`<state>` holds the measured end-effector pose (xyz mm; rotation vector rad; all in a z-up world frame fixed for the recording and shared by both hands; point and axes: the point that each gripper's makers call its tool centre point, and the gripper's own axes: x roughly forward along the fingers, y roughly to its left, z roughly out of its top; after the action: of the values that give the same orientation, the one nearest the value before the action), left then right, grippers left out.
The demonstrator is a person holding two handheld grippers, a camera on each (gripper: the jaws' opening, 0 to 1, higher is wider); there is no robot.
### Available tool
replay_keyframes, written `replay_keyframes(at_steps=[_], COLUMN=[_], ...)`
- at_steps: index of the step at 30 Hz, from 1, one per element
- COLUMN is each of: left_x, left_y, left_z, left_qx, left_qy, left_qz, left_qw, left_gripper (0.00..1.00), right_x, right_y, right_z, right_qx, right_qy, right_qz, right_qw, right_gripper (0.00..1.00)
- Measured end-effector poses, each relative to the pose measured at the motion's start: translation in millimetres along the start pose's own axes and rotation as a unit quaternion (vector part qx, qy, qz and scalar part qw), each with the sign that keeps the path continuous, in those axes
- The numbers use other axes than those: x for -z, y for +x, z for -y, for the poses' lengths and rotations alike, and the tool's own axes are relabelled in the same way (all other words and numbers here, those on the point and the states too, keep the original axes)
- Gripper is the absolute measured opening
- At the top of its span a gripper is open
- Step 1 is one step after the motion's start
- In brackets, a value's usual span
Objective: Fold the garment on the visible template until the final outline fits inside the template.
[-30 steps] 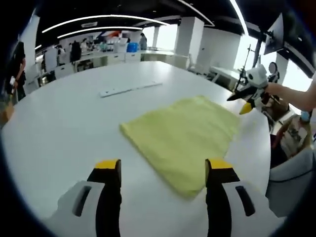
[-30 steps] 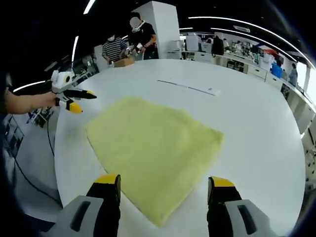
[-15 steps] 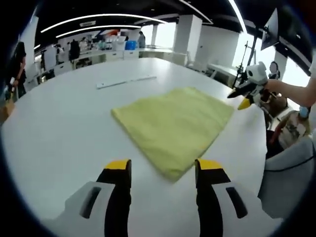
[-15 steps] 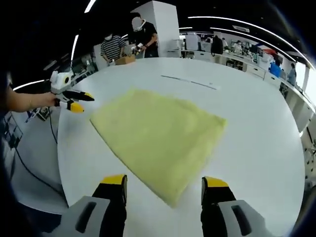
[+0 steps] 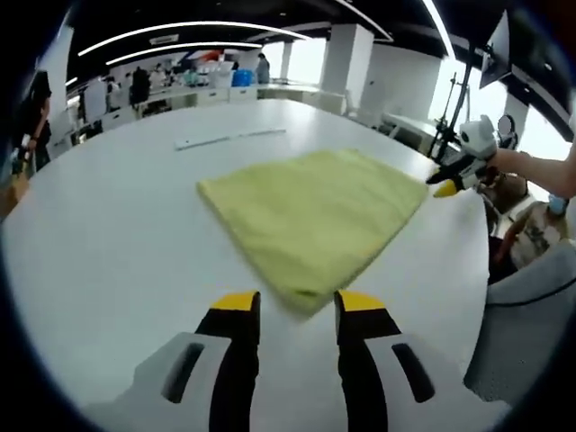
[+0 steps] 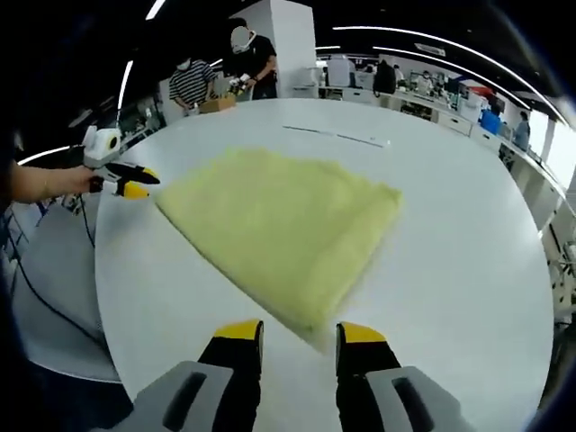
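Garment: flat yellow fabric rectangle [image 5: 310,216] at frame centre, spread for folding | left gripper [image 5: 292,306] narrowly parted at near corner | right gripper [image 6: 300,335] likewise, nothing gripped.

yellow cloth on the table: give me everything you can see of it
The yellow cloth is pale yellow, soft and towel-like, folded into a flat four-sided shape on the white table. Its edges look slightly thick, as if layered. One corner points at the left gripper, in the right gripper view another at the right gripper; contact cannot be told. Both grippers' jaws are narrowly apart.
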<state>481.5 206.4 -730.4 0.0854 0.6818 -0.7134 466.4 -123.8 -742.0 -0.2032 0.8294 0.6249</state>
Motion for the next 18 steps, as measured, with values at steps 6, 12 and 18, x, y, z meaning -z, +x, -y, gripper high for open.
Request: replay_keyframes(at_steps=[6,12,18], left_x=[7.3,9.5,11.5], left_y=[6,8,11], left_z=[-2.5,-8.1,-5.6], left_qx=[-0.004,-0.005,0.0], left_qy=[-0.015,-0.023,-0.03], left_qz=[-0.001,-0.006,-0.008], left_qw=[0.9999,0.9997,0.9995], left_gripper=[0.17,0.12,0.06], right_x=[2.9,3.0,-0.4], right_y=[3,6,7], right_z=[7,11,9], right_qx=[0.01,0.011,0.008], right_qy=[-0.007,-0.013,-0.023], right_qz=[0.011,0.018,0.027], right_qw=[0.9999,0.9997,0.9993], right_gripper=[0.13,0.09,0.03])
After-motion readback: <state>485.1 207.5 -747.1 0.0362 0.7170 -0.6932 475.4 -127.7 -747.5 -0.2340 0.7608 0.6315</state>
